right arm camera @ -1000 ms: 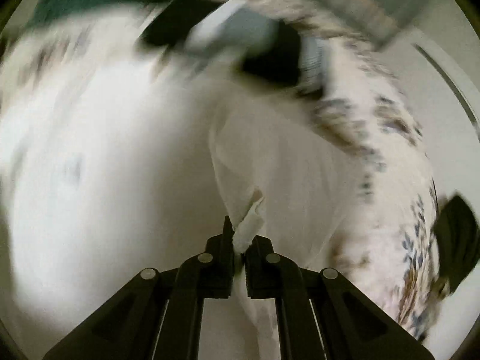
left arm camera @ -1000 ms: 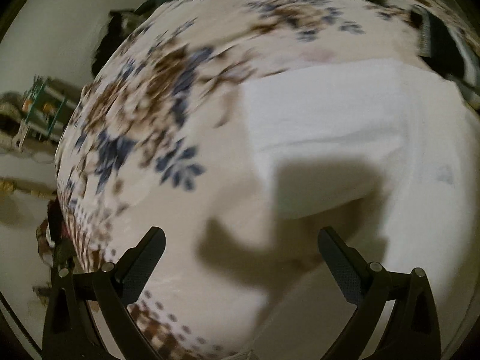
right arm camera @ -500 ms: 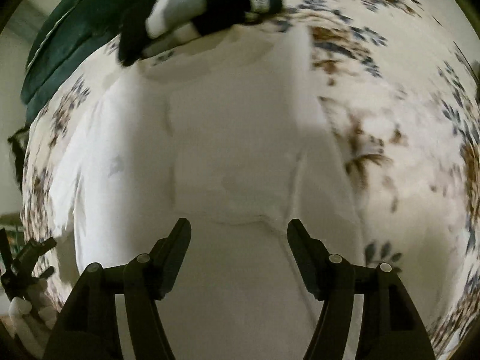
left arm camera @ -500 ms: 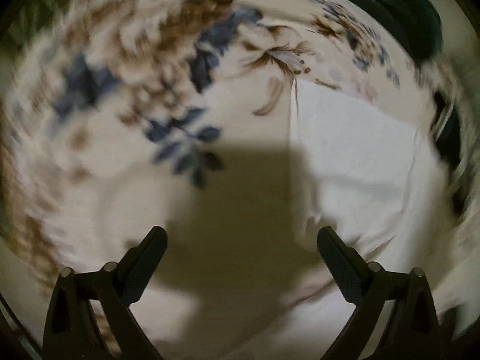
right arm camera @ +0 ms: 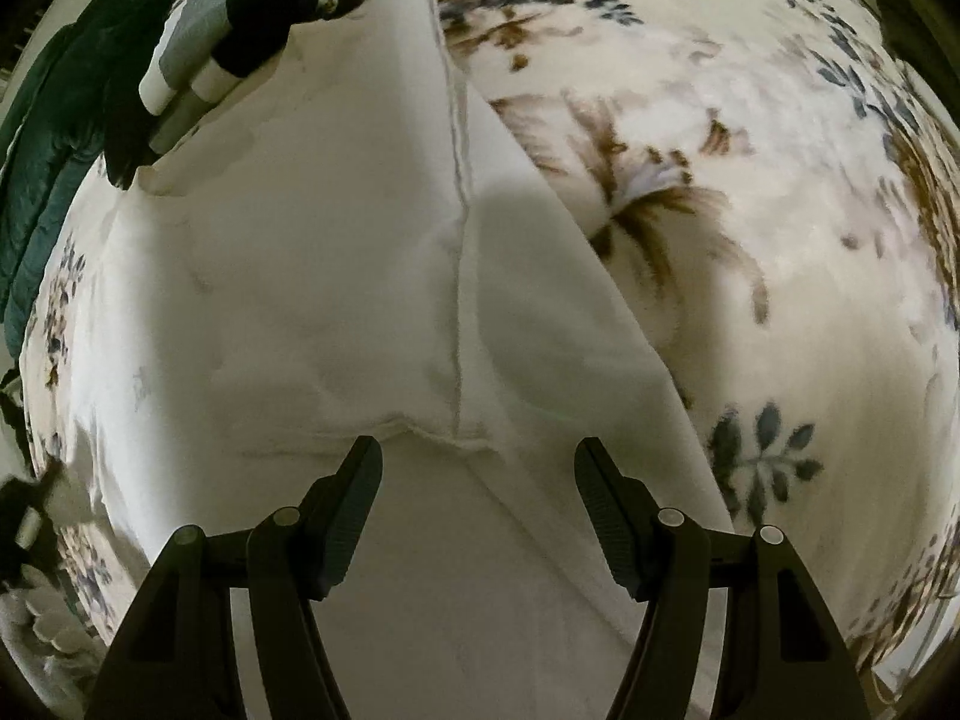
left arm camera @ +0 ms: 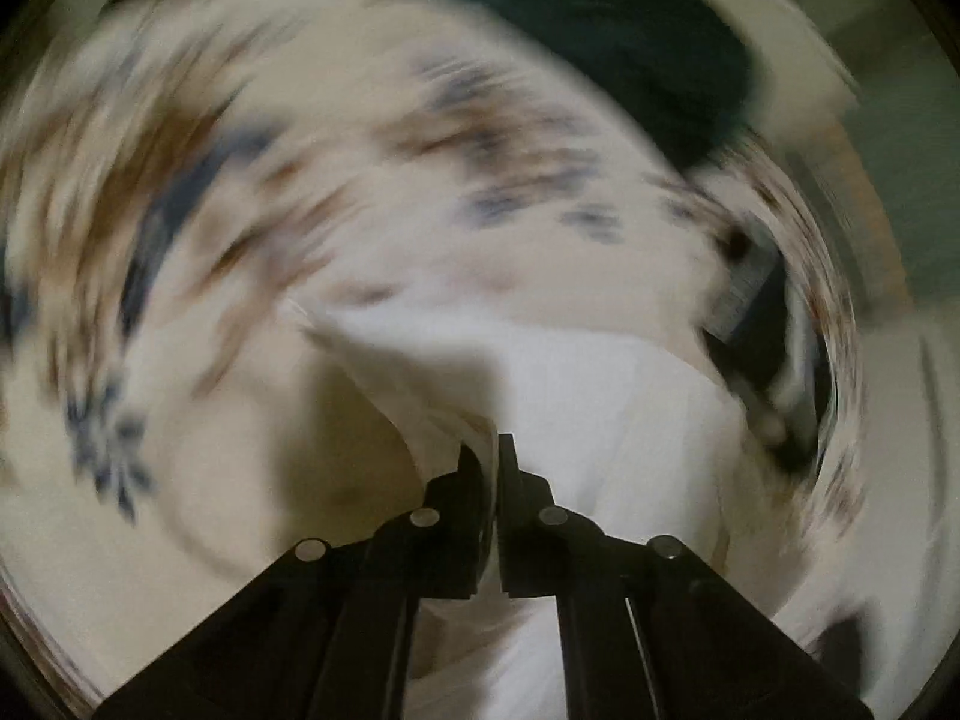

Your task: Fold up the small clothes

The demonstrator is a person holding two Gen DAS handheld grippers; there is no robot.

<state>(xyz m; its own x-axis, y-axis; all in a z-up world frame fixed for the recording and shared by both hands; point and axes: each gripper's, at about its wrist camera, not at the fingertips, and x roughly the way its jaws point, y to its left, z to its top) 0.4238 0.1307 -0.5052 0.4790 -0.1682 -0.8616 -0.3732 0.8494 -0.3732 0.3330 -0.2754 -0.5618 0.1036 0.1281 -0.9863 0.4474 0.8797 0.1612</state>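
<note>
A white garment lies spread on a floral blanket, with one part folded over along a stitched seam. My right gripper is open and empty, hovering just above the garment's hemmed edge. In the blurred left wrist view my left gripper is shut on an edge of the white garment, and the cloth rises in a lifted fold from its jaws.
A dark green garment lies at the blanket's far left; it also shows in the left wrist view. A black, grey and white piece of clothing lies beside it, touching the white garment's far edge.
My left gripper has closed on the white garment's edge and is moving fast. My right gripper let go a second ago, stays open and has moved closer to the hem.
</note>
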